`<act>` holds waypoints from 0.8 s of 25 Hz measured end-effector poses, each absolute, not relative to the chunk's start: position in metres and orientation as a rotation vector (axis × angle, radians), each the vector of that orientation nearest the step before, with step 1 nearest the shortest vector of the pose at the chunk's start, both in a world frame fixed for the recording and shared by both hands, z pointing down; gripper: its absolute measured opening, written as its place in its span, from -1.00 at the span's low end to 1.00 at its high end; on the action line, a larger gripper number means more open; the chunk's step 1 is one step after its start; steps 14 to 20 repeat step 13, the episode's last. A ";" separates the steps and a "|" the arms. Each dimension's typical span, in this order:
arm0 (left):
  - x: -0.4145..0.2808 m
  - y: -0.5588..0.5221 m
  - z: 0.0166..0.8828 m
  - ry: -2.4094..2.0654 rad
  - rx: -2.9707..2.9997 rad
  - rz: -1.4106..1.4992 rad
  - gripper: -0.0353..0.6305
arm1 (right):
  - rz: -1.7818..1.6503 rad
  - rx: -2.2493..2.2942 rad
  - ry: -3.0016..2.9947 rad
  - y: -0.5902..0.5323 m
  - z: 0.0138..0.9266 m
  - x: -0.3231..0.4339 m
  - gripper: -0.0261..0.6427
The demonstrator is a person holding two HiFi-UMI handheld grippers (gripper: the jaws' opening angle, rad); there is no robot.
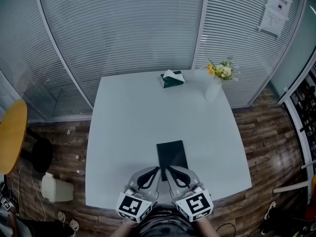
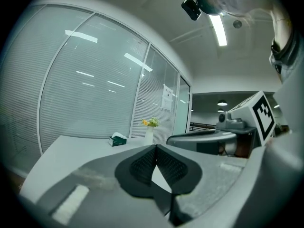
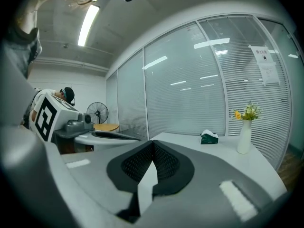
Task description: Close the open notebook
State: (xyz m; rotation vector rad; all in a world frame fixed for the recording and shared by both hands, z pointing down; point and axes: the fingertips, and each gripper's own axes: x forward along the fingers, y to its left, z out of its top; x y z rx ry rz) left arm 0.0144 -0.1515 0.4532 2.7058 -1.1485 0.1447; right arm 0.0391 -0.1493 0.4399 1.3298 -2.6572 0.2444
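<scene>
— White table (image 1: 128, 122), and right at its near edge, dead centre, lies the notebook (image 1: 172, 153): flat, dark cover up, and it looks closed.
— And the grippers?
— Side by side at that same near edge. The left gripper (image 1: 159, 169) has its jaws pressed tip to tip with nothing between them. Same story for the right gripper (image 1: 168, 168): tips together, empty. In the head view both tips overlap the notebook's near edge, but I can't tell whether they touch it.
— Any writing to read?
— Two paper notices (image 1: 275, 10) on the glass partition (image 1: 123, 28), top right, with print too small to read. A green tissue box (image 1: 172, 79) at the far edge, lettering I can't make out. The marker cubes (image 1: 134, 206) carry black-and-white square patterns only.
— And beside the box?
— White vase (image 1: 213, 89) with yellow flowers (image 1: 221, 70), far right corner, well apart from the notebook.
</scene>
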 end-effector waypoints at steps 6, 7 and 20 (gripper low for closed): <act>0.014 -0.152 0.453 -1.146 2.690 0.134 -0.88 | 0.244 1.328 -2.650 -0.150 0.443 0.040 -0.93; 0.015 -0.151 0.453 -1.141 2.691 0.127 -0.88 | 0.246 1.328 -2.647 -0.150 0.444 0.040 -0.93; 0.016 -0.151 0.455 -1.130 2.683 0.141 -0.88 | 0.258 1.317 -2.642 -0.149 0.445 0.038 -0.93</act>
